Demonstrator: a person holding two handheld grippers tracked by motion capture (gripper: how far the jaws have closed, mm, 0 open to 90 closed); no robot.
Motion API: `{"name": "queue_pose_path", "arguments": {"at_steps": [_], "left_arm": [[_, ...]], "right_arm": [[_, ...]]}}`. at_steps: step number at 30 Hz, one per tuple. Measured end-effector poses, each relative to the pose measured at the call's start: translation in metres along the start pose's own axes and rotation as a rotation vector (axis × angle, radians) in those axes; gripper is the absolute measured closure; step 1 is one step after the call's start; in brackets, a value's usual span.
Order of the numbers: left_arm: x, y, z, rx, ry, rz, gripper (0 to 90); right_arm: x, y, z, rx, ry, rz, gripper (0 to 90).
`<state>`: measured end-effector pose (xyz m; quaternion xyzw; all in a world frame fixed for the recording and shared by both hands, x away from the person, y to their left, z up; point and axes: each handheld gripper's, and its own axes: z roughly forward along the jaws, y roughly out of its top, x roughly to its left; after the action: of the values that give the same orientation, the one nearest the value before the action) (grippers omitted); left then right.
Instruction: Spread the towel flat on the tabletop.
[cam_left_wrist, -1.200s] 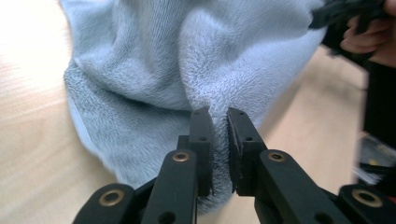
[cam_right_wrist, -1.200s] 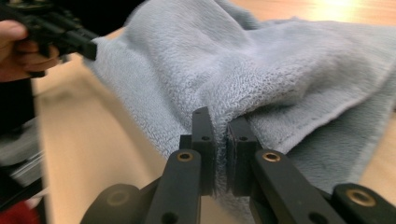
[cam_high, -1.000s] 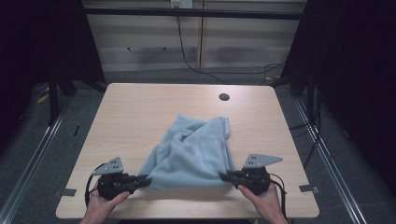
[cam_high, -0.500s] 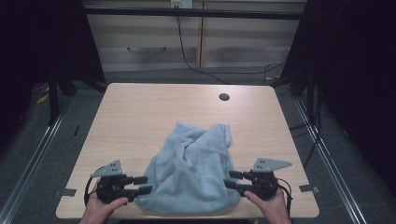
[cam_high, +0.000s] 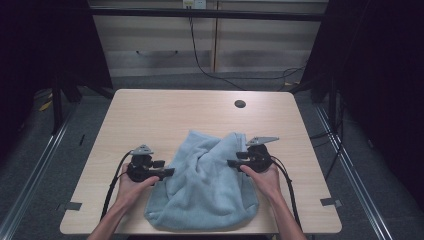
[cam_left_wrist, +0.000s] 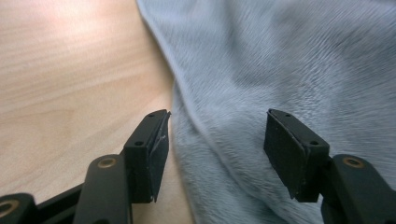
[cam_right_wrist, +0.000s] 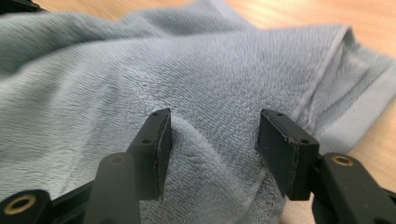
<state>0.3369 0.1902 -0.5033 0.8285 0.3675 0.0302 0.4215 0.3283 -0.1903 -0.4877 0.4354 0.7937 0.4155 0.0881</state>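
A crumpled light blue towel (cam_high: 207, 185) lies at the front middle of the wooden table (cam_high: 165, 115), its near hem close to the front edge. My left gripper (cam_high: 169, 173) is open at the towel's left edge. In the left gripper view, the towel (cam_left_wrist: 280, 60) has its hem running between the spread jaws of my left gripper (cam_left_wrist: 215, 154). My right gripper (cam_high: 231, 163) is open at the towel's upper right part. In the right gripper view, the open right gripper (cam_right_wrist: 212, 149) straddles a raised fold of the towel (cam_right_wrist: 140, 70) without closing on it.
A small dark round hole (cam_high: 240, 104) sits in the table near its far edge. Bare wood extends left, right and behind the towel. A hand holds each gripper, with forearms coming in from the front edge. Cables trail from both grippers toward the front.
Both grippers moved away from the table's front edge, from the towel's near corners up along its sides. The towel now lies bunched closer to the front edge.
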Motion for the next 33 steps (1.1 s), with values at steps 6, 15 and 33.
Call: {"name": "queue_pose_path", "arguments": {"at_steps": [6,15,33], "left_arm": [[-0.007,-0.003,0.001,0.018,0.020,0.083,73.4],[0.000,-0.016,-0.018,0.021,-0.005,0.041,80.8],[0.011,-0.025,-0.023,-0.019,-0.026,-0.006,80.6]], "right_arm": [[0.005,-0.009,-0.003,0.030,-0.052,-0.032,72.7],[0.004,-0.025,-0.036,-0.015,-0.037,-0.037,87.2],[-0.006,0.031,0.044,-0.029,-0.036,-0.033,87.2]]}}
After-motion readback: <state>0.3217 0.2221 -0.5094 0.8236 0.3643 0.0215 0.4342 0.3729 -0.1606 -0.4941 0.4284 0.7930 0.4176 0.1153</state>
